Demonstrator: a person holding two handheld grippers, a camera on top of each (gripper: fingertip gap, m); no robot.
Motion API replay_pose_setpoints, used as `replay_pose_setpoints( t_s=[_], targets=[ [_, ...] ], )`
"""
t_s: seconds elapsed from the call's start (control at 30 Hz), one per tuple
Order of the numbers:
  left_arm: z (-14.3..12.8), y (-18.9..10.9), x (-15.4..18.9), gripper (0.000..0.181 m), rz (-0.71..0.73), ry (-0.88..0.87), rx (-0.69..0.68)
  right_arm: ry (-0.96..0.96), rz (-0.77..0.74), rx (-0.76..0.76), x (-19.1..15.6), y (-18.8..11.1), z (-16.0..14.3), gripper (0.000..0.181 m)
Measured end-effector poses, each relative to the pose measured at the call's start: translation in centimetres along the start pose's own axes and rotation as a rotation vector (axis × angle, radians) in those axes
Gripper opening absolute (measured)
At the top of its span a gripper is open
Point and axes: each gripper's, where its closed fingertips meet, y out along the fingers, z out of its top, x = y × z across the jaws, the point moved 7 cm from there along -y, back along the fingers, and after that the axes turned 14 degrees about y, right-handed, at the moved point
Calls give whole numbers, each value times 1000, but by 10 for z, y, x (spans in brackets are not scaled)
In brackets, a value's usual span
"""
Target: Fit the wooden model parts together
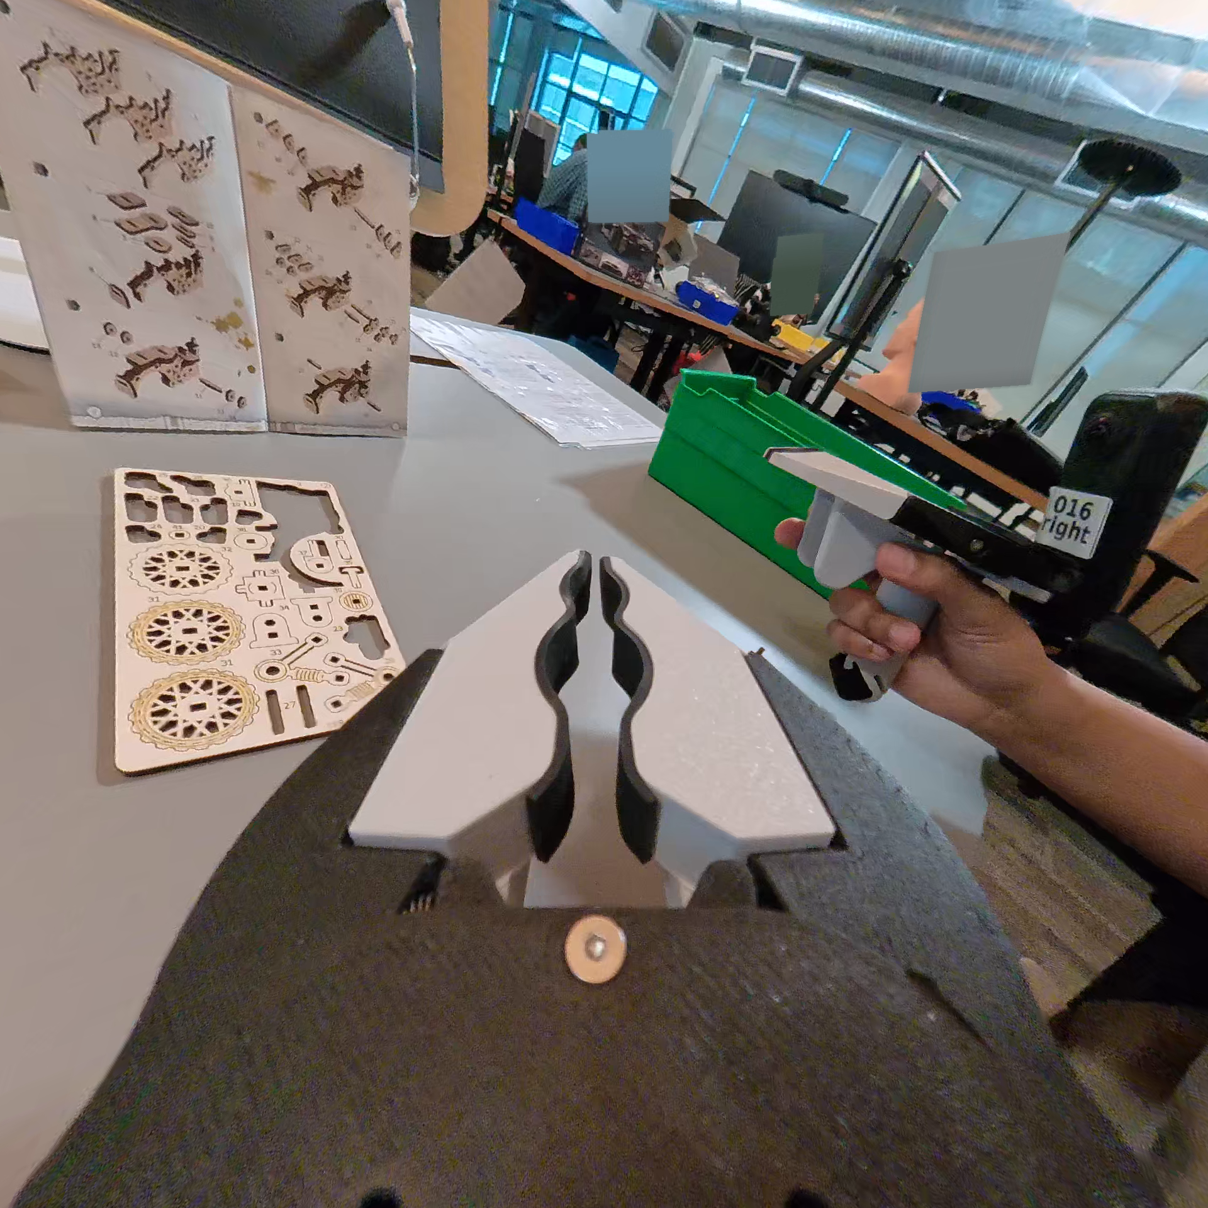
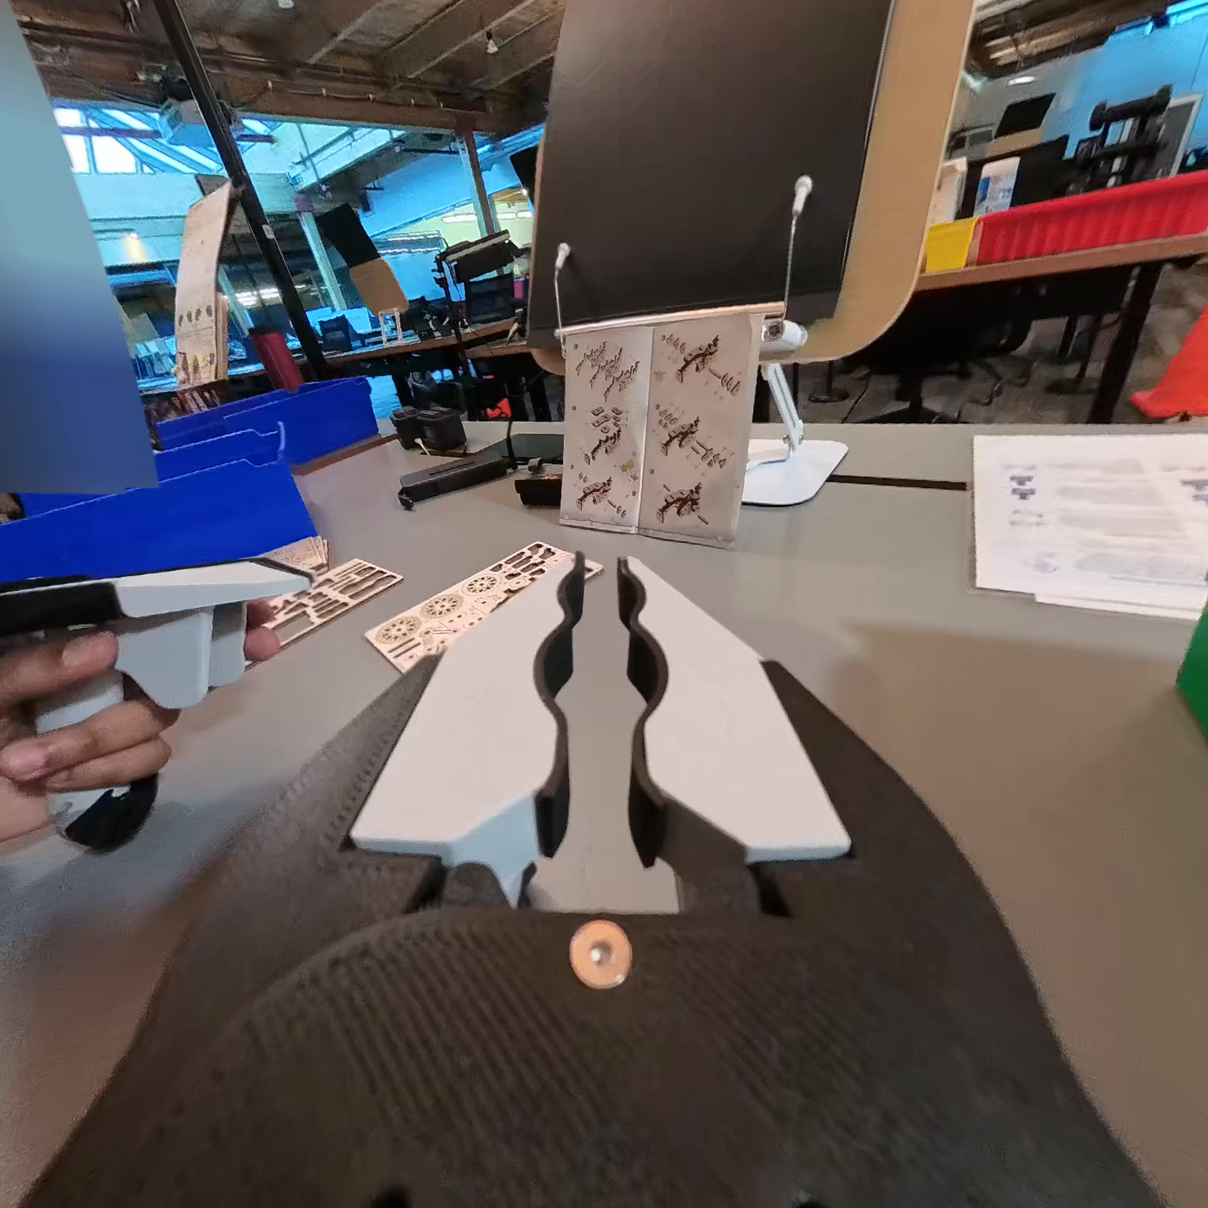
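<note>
A flat wooden sheet of laser-cut model parts (image 1: 242, 614), with gear wheels and small pieces, lies on the grey table (image 1: 457, 497), left of my left gripper (image 1: 595, 561). The left gripper hovers above the table, its jaws together with only a thin slit between them, empty. My right gripper (image 2: 600, 563) is held above the table with a narrow gap between its jaws, empty, its tips over the near end of the same sheet (image 2: 470, 608). A second parts sheet (image 2: 340, 588) lies further left. Each gripper also shows in the other's view, held by a hand (image 1: 778, 455) (image 2: 304, 574).
A picture instruction sheet (image 1: 196, 261) stands on a holder at the back of the table (image 2: 660, 425). A green bin (image 1: 752, 470) is at the right, blue bins (image 2: 163, 523) at the left, and printed papers (image 2: 1085, 523) at the back right. A black screen (image 2: 706, 163) stands behind.
</note>
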Motion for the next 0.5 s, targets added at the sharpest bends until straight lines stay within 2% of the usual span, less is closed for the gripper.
replay_pose_setpoints(
  t_s=[0.17, 0.3, 0.5],
  targets=[
    [-4, 8, -11, 1, 55, 81, -12, -85, -20, -81, 9, 12, -10, 13],
    [-4, 22, -10, 7, 25, 113, -49, -158, -26, -82, 13, 22, -6, 13],
    [0, 29, -11, 13, 20, 123, -50, -77, -23, -70, 25, 34, -1, 17]
  ],
)
